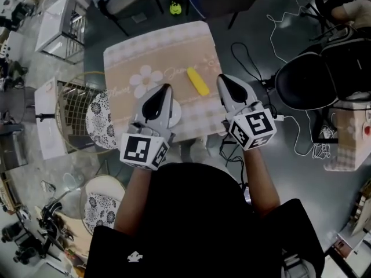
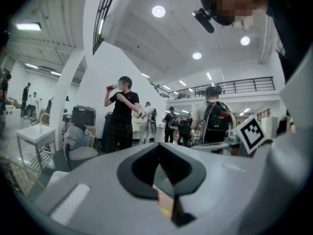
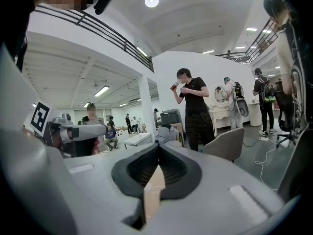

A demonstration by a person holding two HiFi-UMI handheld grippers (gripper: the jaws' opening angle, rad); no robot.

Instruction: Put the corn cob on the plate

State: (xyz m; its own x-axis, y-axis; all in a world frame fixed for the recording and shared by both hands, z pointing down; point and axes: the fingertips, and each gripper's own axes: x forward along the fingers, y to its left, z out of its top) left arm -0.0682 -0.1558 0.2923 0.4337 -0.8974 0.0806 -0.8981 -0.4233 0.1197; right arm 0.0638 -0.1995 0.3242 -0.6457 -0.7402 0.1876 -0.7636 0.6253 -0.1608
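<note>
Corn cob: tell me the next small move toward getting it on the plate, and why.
Probably open the right claw and ease it sideways toward the corn cob. The cob lies loose on the tablecloth, close beside that claw's tip, while both claws are shut and hold nothing. The plate sits partly under the left claw.

Yellow corn cob, flowered beige tablecloth

Dim head view; bright, fisheye-warped gripper views.
</note>
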